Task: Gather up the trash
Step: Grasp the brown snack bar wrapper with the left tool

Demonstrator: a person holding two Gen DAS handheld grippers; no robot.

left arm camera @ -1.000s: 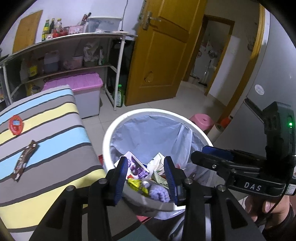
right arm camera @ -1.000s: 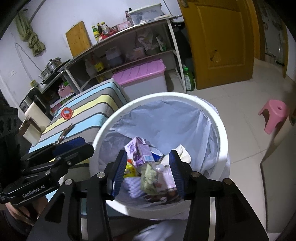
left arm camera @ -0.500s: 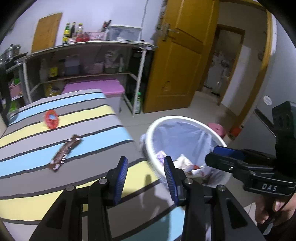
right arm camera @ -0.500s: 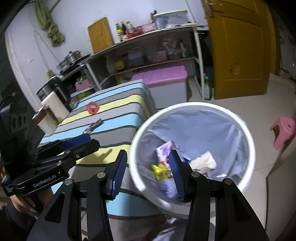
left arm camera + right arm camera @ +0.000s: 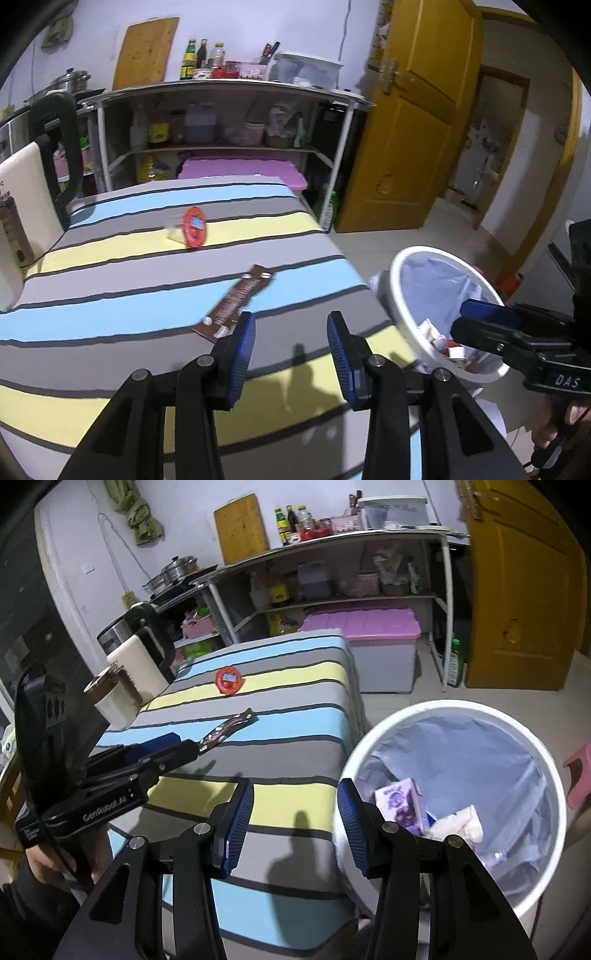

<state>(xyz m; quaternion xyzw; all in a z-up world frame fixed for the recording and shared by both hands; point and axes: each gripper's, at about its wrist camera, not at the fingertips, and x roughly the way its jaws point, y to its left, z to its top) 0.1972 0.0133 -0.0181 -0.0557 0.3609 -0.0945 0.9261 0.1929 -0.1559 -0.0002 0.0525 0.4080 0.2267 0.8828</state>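
Observation:
A brown snack wrapper [image 5: 238, 302] lies on the striped table [image 5: 110, 295], just beyond my open, empty left gripper [image 5: 290, 354]. A red round lidded cup [image 5: 194, 225] lies on its side farther back. The white trash bin [image 5: 406, 302] with a pale liner stands at the table's right edge and holds several wrappers. In the right wrist view my open, empty right gripper [image 5: 295, 825] hovers over the table's near edge beside the bin [image 5: 480, 709]; the wrapper [image 5: 227, 731] and red cup [image 5: 229, 679] show, with the left gripper [image 5: 166, 749] near the wrapper.
A kettle [image 5: 144, 653] and a paper cup [image 5: 107, 698] stand at the table's left end. A metal shelf rack [image 5: 221, 92] with bottles and a pink-lidded box [image 5: 240, 173] stand behind. A yellow door [image 5: 413, 110] is at right, a pink stool [image 5: 580, 775] beyond the bin.
Both grippers have swung left, away from over the bin and toward the table. The wrapper and red cup are now closer to the left gripper. Both stay open and empty.

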